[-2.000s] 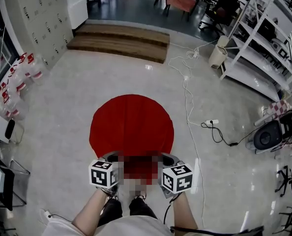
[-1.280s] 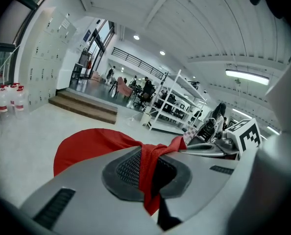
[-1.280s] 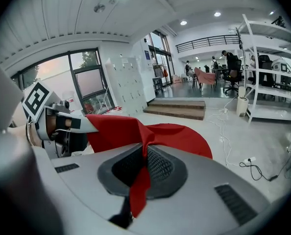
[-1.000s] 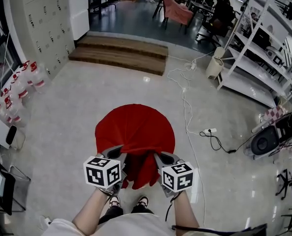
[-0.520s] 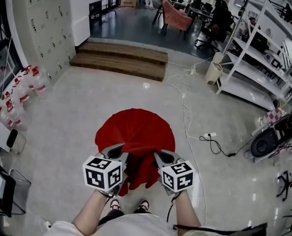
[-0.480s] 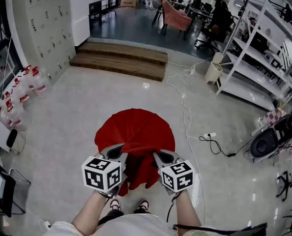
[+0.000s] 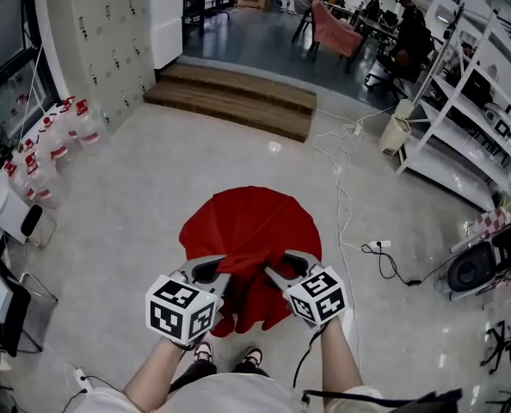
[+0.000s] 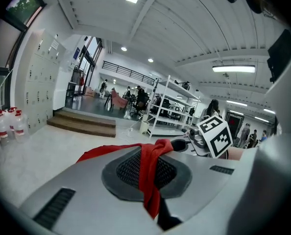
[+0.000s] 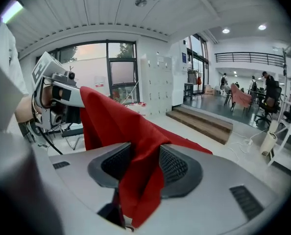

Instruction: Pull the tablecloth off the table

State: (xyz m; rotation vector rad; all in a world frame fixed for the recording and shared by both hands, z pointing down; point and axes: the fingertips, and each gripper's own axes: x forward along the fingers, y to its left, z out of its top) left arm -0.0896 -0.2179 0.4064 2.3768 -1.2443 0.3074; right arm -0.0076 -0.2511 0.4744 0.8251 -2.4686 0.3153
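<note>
Your left tongs (image 7: 214, 268) clamp the red tablecloth (image 7: 251, 226) by its near edge; your right tongs (image 7: 281, 265) have just been opening, cloth hanging loosely between them. The rest covers the round table on a pale floor (image 7: 135, 188), bottles (image 7: 58, 140) left, cable (image 7: 346, 192) and shelving (image 7: 462, 119) right.

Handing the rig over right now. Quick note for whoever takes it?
Left tongs: shut on the near edge of the red tablecloth.
Right tongs: jaws have just been opening; apart, cloth between them, not clamped.
Cloth: near edge bunched and lifted, rest spread over the table.
Done: edge gathered. To do: reclose right tongs, pull the cloth clear.
</note>
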